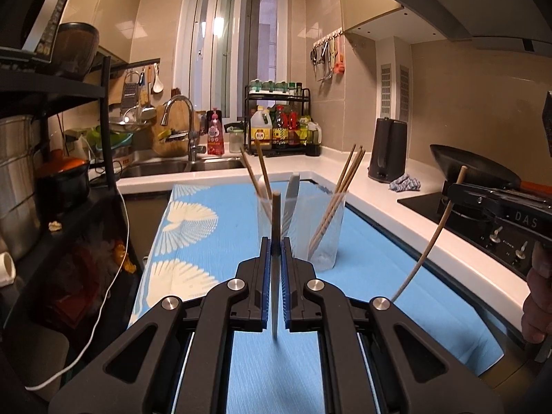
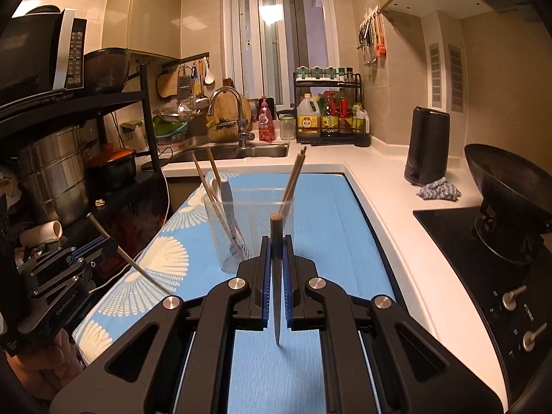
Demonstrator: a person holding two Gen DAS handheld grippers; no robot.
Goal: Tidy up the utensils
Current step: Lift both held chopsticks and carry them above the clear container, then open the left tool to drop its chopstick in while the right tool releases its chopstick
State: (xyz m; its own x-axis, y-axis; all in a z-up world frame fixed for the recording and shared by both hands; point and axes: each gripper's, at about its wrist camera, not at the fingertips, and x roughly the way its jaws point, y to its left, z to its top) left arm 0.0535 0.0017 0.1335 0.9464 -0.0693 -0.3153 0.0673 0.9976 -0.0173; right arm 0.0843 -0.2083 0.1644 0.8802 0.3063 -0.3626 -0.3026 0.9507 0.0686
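My left gripper (image 1: pixel 276 246) is shut on a wooden chopstick (image 1: pixel 275 276), held upright above the blue mat (image 1: pixel 214 241). My right gripper (image 2: pixel 276 246) is shut on another chopstick (image 2: pixel 276 276), also upright. Each gripper shows in the other's view: the right one (image 1: pixel 455 188) with its chopstick (image 1: pixel 427 245), the left one (image 2: pixel 108 246) with its chopstick (image 2: pixel 138 269). Two clear cups stand ahead on the mat. The left cup (image 1: pixel 272 217) (image 2: pixel 224 238) holds two chopsticks, a spoon and a knife. The right cup (image 1: pixel 327 234) (image 2: pixel 283 214) holds several chopsticks.
A white counter (image 2: pixel 390 207) borders the mat on the right, with a black kettle (image 2: pixel 427 145), a cloth (image 2: pixel 438 189) and a stove with a wok (image 2: pixel 507 186). A sink (image 2: pixel 241 151) and a bottle rack (image 2: pixel 327 110) lie behind. A black shelf with pots (image 1: pixel 62 172) stands left.
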